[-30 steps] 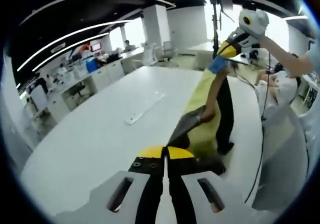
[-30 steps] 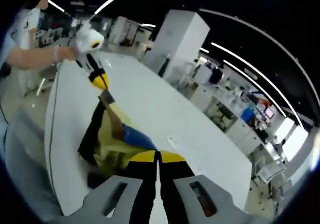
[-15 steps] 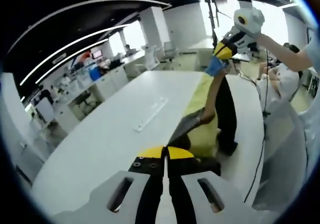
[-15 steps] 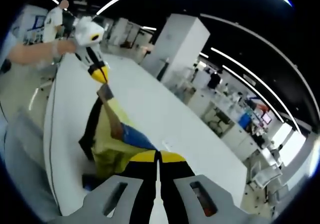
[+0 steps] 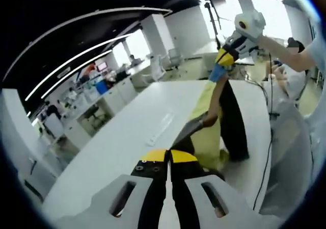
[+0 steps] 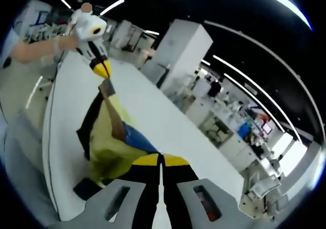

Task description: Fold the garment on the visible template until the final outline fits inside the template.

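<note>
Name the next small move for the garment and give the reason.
Probably lower both tools toward the white table: the left tool and right tool are both shut on the yellow-and-black garment, which hangs stretched between them above the table, not yet lying flat.

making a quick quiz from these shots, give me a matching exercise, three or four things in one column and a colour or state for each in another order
Things:
1. garment
2. table
3. left gripper
4. right gripper

States:
a. white, flat surface
b. shut on the garment, seen at the bottom of the left gripper view
c. yellow, black and blue, held up between both grippers
d. shut on the garment, seen at the bottom of the right gripper view

Pairs: 1-c, 2-a, 3-b, 4-d
</note>
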The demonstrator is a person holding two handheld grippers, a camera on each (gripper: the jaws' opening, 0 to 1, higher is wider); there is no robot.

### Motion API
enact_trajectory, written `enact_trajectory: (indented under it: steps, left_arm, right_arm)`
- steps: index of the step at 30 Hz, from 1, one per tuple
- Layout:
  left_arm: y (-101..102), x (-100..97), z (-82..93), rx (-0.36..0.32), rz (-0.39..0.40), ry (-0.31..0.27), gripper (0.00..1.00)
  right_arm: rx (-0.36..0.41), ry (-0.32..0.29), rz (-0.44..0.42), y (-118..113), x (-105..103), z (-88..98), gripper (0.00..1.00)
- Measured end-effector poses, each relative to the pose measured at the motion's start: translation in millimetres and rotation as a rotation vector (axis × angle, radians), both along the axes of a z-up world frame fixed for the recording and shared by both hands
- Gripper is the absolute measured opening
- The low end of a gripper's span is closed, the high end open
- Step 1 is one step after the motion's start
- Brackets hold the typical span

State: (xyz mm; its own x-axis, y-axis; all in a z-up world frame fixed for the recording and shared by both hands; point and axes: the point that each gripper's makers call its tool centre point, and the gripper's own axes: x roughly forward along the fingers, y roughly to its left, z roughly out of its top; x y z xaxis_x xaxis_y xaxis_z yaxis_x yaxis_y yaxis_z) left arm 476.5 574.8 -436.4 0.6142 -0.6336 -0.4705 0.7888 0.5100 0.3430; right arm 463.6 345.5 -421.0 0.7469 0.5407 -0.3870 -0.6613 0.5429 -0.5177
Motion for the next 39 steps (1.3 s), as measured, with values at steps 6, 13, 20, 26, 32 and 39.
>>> enact_trajectory:
  steps: [6, 13, 20, 26, 32, 39]
  left_arm:
    - [0.6, -7.3, 21.1, 0.022, -0.004, -0.042, 0.00]
    - [4.2, -13.3, 44.9, 0.043, -0.002, -0.085, 0.00]
    - [2.9, -27.2, 68.7, 0.074, -0.017, -0.136, 0.00]
    - [0.9, -36.7, 86.7, 0.097, -0.027, -0.170, 0.00]
    - [-0.6, -45.8, 98.2, 0.128, -0.037, -0.203, 0.00]
    - [-6.1, -68.1, 105.4, 0.178, -0.066, -0.229, 0.00]
  right_arm:
    - [0.013, -0.028, 0.007, 0.1, -1.3, 15.2, 0.01]
    - [0.017, -0.072, 0.022, 3.2, -7.5, 36.1, 0.01]
    - [0.012, -0.121, 0.036, 5.2, -14.1, 58.9, 0.01]
    - [0.014, -0.152, 0.049, 4.6, -21.2, 75.8, 0.01]
    - [0.009, -0.179, 0.060, 2.3, -34.0, 86.3, 0.01]
    - [-0.002, -0.198, 0.090, 3.6, -56.3, 92.6, 0.01]
